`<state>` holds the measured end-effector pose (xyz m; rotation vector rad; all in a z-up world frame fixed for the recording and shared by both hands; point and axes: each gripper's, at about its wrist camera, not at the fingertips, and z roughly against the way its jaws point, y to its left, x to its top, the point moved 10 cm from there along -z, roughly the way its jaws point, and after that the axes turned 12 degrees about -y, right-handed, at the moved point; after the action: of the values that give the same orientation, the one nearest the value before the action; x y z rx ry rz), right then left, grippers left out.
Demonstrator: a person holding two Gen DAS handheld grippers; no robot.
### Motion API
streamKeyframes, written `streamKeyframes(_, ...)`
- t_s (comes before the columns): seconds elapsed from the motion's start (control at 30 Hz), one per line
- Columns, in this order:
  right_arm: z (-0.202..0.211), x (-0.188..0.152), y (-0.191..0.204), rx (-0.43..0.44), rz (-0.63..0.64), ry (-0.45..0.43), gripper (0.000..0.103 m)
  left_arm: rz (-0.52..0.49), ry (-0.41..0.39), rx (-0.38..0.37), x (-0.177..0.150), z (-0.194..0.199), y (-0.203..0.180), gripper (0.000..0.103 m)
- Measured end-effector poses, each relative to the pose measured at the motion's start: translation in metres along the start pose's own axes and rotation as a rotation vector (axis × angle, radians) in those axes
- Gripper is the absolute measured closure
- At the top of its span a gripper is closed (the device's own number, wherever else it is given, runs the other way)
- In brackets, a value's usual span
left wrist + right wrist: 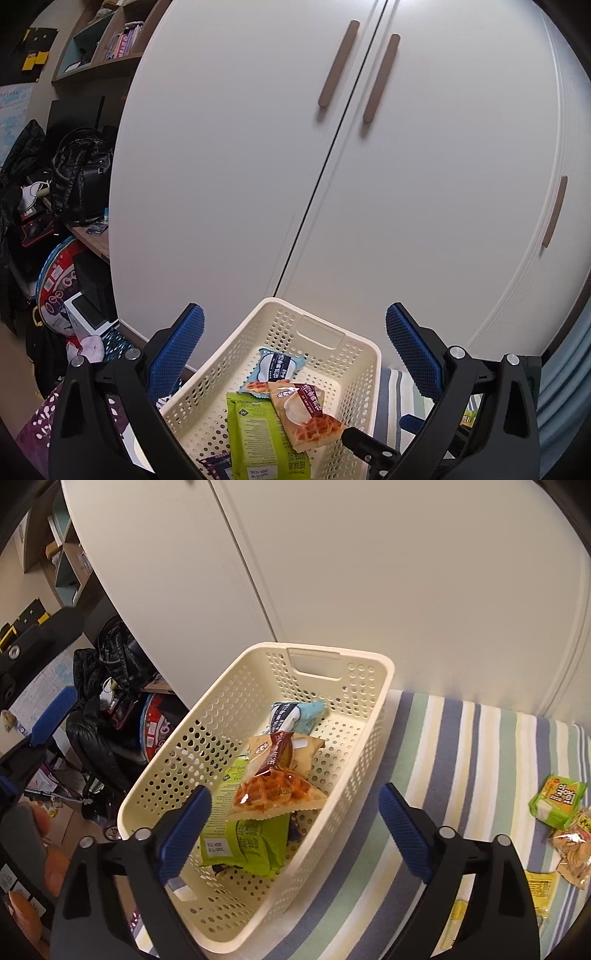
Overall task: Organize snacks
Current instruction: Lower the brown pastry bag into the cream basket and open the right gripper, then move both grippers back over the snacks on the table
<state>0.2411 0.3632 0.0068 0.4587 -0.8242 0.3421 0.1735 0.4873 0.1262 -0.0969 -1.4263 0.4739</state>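
1. Hovering over the near end of the basket (373, 716), the right gripper (295, 812) is released: its blue pads stand wide apart with nothing between them. One pad sits over the near left rim, the other over the striped cloth (436, 746) just right of the basket.

2. Judging by that empty grip above the pile, a drop-off looks just finished, so the step in hand is the turn from placing to fetching.

3. Inside the basket, nearest the right gripper, a green packet (255, 845) lies flat. A waffle packet (275, 790) rests tilted across it, and a pale blue packet (295, 716) lies beyond, towards the far wall with the handle slot.

4. Well to the right of the basket, loose snacks wait on the cloth: a green snack pack (556, 799), a clear bag of crackers (570, 849) touching it, and a yellow packet (539, 886) nearer the camera.

5. The next move likely calls for swinging right, away from the basket, dropping low over one loose pack and closing across its thin width.

6. The left gripper (295, 350) is likewise released and empty, held on the opposite side of the basket and pointed over it at the white cupboard doors (258, 166) behind.
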Motion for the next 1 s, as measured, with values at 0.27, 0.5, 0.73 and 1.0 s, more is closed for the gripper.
streamKeyframes(0.27, 0.016, -0.006, -0.031, -0.069, -0.022, -0.006, 0.005, -0.048, 0.009, -0.053, -0.005, 0.001, -0.028, 0.003)
streamKeyframes(0.5, 0.038, -0.009, -0.071, -0.124, -0.065, -0.038, 0.005, -0.06, 0.013, -0.08, -0.007, 0.002, -0.04, 0.003)
streamKeyframes(0.73, 0.07, -0.01, -0.117, -0.21, -0.093, -0.075, 0.005, -0.104, 0.025, -0.133, -0.015, 0.004, -0.066, 0.003)
streamKeyframes(1.0, 0.11, -0.037, -0.181, -0.322, -0.159, -0.059, 0.005, -0.161, 0.057, -0.202, -0.03, 0.002, -0.097, 0.003)
